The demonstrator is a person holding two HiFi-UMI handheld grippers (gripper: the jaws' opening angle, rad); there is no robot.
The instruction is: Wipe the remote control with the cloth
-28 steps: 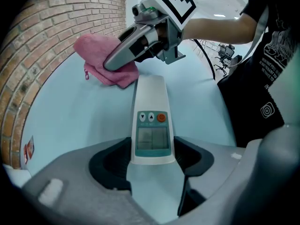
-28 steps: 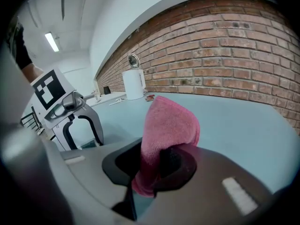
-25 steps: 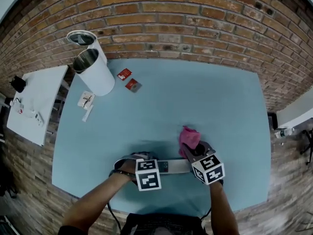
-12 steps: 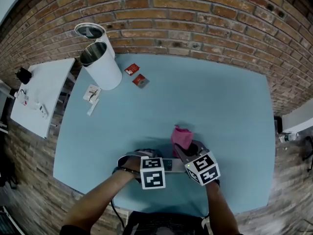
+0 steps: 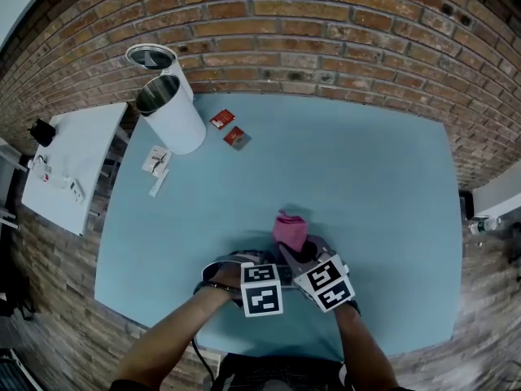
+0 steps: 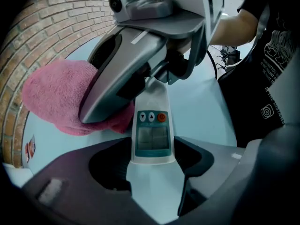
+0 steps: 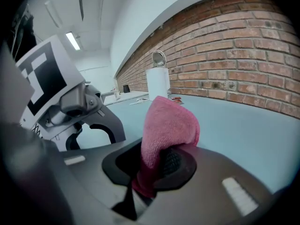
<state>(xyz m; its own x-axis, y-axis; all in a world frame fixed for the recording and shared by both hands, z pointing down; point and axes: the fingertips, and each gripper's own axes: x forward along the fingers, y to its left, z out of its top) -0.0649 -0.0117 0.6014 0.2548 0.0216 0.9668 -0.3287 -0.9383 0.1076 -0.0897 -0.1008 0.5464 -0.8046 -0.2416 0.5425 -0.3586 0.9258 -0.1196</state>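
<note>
From the head view, both my tongs meet near the middle of the table's (image 5: 366, 177) near edge. My left gripper (image 5: 275, 277) and my right gripper (image 5: 298, 256) are almost touching. The pink cloth (image 5: 290, 229) sticks out past the right one, toward the far edge.

In the left gripper view, my jaws are clenched on one end of the remote control (image 6: 152, 135), which lies flat on the table. The cloth presses against the remote's left side, under the right gripper.

In the right gripper view, my jaws grasp the bunched cloth, which stands up between them. The left gripper is just beside it.
</note>
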